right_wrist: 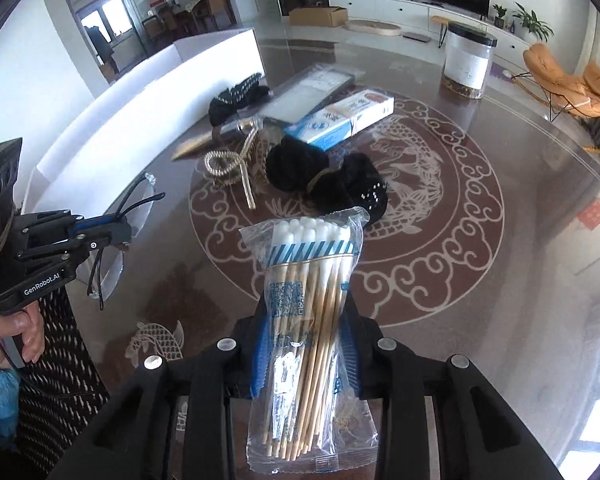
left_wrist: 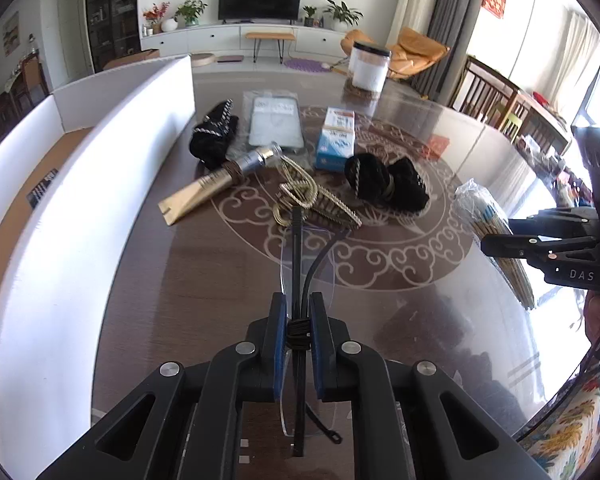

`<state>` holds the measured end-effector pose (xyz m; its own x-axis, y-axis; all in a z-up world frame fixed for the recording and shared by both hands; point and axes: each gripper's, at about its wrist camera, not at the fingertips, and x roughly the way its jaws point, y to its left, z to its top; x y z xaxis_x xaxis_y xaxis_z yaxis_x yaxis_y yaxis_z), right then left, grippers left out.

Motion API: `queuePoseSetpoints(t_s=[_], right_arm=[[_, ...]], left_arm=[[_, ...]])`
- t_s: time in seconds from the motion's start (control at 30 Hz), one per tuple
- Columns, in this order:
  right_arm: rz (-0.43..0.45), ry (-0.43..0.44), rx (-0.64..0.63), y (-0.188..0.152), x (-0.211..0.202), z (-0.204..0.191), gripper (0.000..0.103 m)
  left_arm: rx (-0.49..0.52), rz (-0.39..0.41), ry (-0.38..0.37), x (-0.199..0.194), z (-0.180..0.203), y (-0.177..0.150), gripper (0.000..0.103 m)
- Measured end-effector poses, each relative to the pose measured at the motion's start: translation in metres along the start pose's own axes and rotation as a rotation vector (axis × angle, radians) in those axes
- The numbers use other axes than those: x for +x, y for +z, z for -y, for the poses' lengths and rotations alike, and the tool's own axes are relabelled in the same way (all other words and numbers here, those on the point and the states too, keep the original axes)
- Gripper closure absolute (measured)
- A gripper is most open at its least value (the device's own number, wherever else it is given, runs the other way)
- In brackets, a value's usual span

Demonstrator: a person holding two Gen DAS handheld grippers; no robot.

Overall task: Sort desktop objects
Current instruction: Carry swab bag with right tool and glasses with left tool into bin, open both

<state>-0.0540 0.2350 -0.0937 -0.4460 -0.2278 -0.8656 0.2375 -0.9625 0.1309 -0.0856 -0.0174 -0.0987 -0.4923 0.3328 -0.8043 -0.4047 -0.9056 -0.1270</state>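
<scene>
My left gripper (left_wrist: 298,300) is shut on a pair of clear glasses (left_wrist: 297,248) with black arms, pinching the folded arms between its blue pads. From the right wrist view, this left gripper (right_wrist: 126,229) holds the glasses (right_wrist: 114,268) off the table at the far left. My right gripper (right_wrist: 306,312) is shut on a clear bag of cotton swabs (right_wrist: 312,280), which stands upright between the fingers. The left wrist view shows the right gripper (left_wrist: 496,236) at the right edge with the swab bag (left_wrist: 476,204).
A white-walled box (left_wrist: 100,152) with a brown bottom lies along the left of the glass-topped table (left_wrist: 204,280). On the table lie a gold tube (left_wrist: 216,184), gold cord pieces (left_wrist: 308,196), black scrunchies (left_wrist: 388,182), a blue-white carton (left_wrist: 336,140), a plastic packet (left_wrist: 276,122) and a jar (left_wrist: 369,66).
</scene>
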Motion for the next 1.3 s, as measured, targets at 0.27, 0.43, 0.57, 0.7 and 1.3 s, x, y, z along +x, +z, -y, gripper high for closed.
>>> queuePoseSetpoints(t_s=[0.27, 0.43, 0.57, 0.7, 1.3], right_arm=[[0.089, 0.034, -0.107, 0.076, -0.031, -0.048, 0.071], [0.165, 0.140, -0.196, 0.144, -0.033, -0.128, 0.071], [0.197, 0.250, -0.255, 0.187, -0.016, -0.210, 0.071], [0.183, 0.351, -0.305, 0.210, 0.022, -0.287, 0.071], [0.153, 0.431, -0.211, 0.191, 0.095, -0.311, 0.009]], left_arm=[[-0.133, 0.153, 0.028, -0.081, -0.065, 0.036, 0.092], [-0.238, 0.173, 0.143, -0.112, -0.145, 0.044, 0.092], [-0.349, 0.147, 0.246, -0.114, -0.215, 0.037, 0.092], [-0.467, 0.116, 0.294, -0.108, -0.272, 0.026, 0.092], [-0.540, 0.167, 0.426, -0.109, -0.280, 0.003, 0.039]])
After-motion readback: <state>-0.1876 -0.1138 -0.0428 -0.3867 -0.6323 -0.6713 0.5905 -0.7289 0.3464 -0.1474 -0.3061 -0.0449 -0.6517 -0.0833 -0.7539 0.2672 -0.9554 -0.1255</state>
